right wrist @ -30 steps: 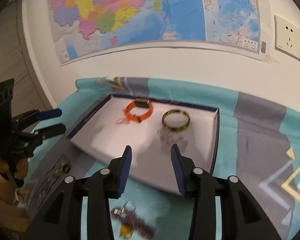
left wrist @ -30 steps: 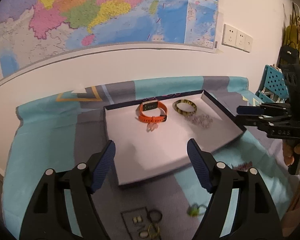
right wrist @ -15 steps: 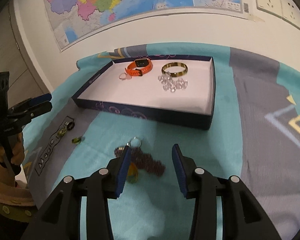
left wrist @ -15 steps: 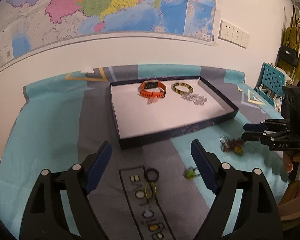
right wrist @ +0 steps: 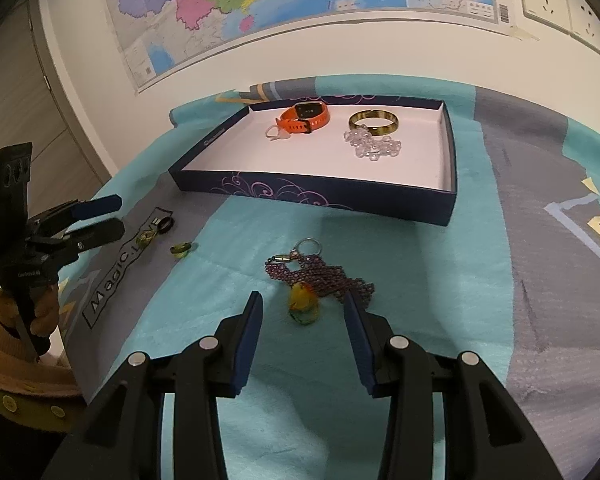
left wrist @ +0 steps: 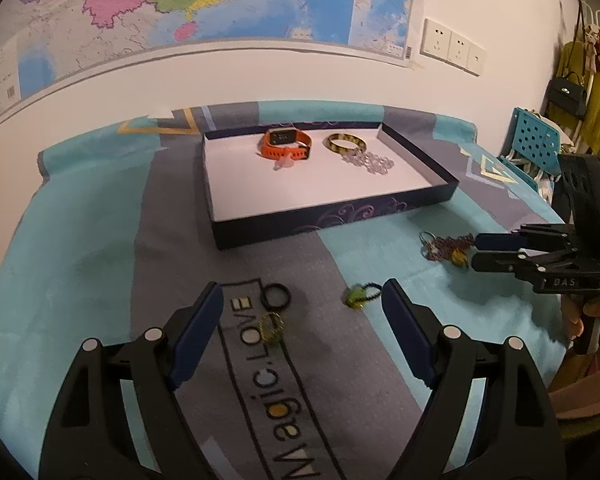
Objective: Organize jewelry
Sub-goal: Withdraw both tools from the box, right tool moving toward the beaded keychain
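Both grippers are held above a worktop (left wrist: 80,264) covered by a teal and grey cloth (right wrist: 480,280), each pointed down at loose pieces near the front edge

Left gripper (left wrist: 302,312): jaws are spread wide, nothing is gripped. A black ring (left wrist: 275,296) and a small gold ring (left wrist: 271,324) are seen between the jaws, lying on the grey strip with printed lettering. A green ring (left wrist: 360,295) is lying just inside the right finger, on the cloth

Right gripper (right wrist: 302,316): jaws are partly open, nothing is pinched. A yellow-green pendant (right wrist: 303,303) is framed between the fingers, not touched by either pad. It is attached to a dark purple bead chain (right wrist: 320,276) bunched on the teal part of the cloth, with a metal key ring (right wrist: 309,245) at the chain's far end, toward the box

A shallow dark blue box (left wrist: 340,216) with a white inside is set toward the back edge of the worktop, by the wall. Stored in it, all in the far half:
- orange watch (left wrist: 285,145), far left
- a small pale piece (left wrist: 284,163), touching the watch strap on the near side
- gold-brown bangle (left wrist: 346,144), to the right of the watch
- clear bead bracelet (left wrist: 372,160), just beside the bangle on its near-right side

The near half of the box is bare white

A hand (right wrist: 40,312) in a tan sleeve is seen on the left gripper's handle in the right wrist view. A map (left wrist: 180,8) and wall sockets (left wrist: 452,46) are seen on the wall behind
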`<move>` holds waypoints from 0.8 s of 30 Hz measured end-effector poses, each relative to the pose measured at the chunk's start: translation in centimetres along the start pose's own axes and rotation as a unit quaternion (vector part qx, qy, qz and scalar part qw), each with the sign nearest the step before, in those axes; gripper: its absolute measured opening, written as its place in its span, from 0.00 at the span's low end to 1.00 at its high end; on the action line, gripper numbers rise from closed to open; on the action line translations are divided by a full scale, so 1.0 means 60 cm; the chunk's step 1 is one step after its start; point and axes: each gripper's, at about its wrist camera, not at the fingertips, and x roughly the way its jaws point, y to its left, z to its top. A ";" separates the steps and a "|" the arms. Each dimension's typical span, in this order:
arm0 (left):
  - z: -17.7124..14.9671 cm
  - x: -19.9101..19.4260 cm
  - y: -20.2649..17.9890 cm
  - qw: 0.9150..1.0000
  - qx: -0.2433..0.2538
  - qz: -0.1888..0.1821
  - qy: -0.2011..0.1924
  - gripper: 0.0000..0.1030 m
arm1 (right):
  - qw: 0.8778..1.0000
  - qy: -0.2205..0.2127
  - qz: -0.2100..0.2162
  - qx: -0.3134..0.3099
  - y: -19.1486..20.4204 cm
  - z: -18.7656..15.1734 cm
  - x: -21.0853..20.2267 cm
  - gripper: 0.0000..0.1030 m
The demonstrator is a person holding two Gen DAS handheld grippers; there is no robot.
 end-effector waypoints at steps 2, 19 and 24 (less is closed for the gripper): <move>-0.004 0.001 -0.006 1.000 0.003 -0.003 0.002 0.78 | 1.000 -0.005 -0.001 0.005 -0.003 0.002 -0.001 0.39; -0.001 0.029 0.020 1.000 -0.021 0.002 0.019 0.75 | 0.998 0.000 -0.029 0.055 -0.057 0.015 0.020 0.29; 0.003 0.039 0.018 1.000 -0.018 0.001 0.022 0.73 | 0.999 0.009 -0.026 0.030 -0.040 0.018 0.029 0.29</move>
